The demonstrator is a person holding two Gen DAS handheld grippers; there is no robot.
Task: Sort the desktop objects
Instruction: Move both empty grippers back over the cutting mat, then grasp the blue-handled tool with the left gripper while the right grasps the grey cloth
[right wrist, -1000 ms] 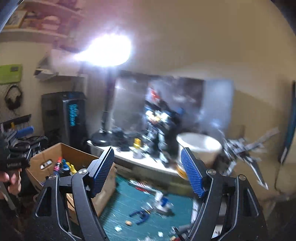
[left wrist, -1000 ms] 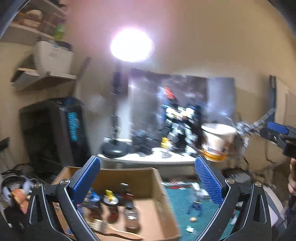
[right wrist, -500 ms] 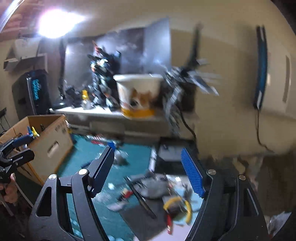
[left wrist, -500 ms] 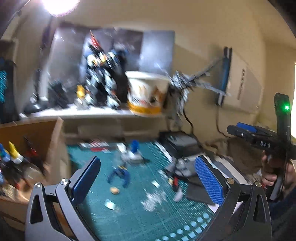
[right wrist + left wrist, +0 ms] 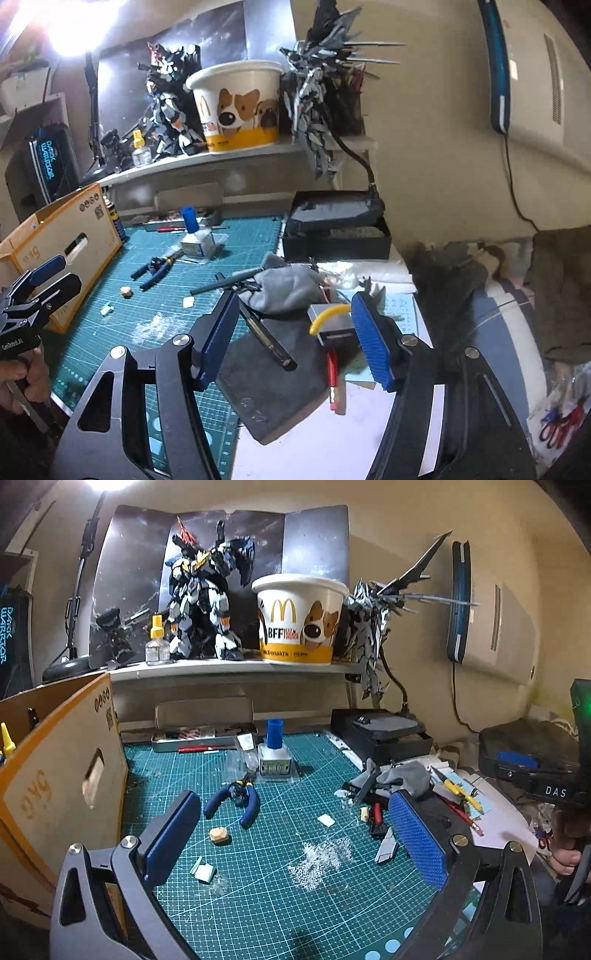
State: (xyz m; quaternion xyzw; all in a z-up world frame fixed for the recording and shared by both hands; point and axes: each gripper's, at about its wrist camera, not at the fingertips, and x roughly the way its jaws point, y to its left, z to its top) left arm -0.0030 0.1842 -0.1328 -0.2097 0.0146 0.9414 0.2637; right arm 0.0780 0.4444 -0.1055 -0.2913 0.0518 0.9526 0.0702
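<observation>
My left gripper (image 5: pixel 295 834) is open and empty above the green cutting mat (image 5: pixel 295 904). Ahead of it lie blue-handled nippers (image 5: pixel 236 799), a tan block (image 5: pixel 218 835) and a blue-capped glue bottle (image 5: pixel 274 753). My right gripper (image 5: pixel 295 339) is open and empty over a dark pad (image 5: pixel 266 384) at the mat's right edge. Between its fingers lie a black pen (image 5: pixel 267 341), a small box with a yellow loop (image 5: pixel 328 321) and a red pencil (image 5: pixel 333 384). A grey cloth (image 5: pixel 288 286) lies just beyond. The left gripper also shows in the right wrist view (image 5: pixel 40 280).
An open cardboard box (image 5: pixel 55 775) with bottles stands at the left. A black case (image 5: pixel 336 229) sits at the back right. A shelf (image 5: pixel 229 664) holds model robots and a McDonald's bucket (image 5: pixel 301 618). A tin tray (image 5: pixel 203 731) lies under the shelf. White shavings (image 5: pixel 321 856) litter the mat.
Both grippers have swung right and tilted down, from the lamp and the box to the mat and the clutter. Both stay open and empty.
</observation>
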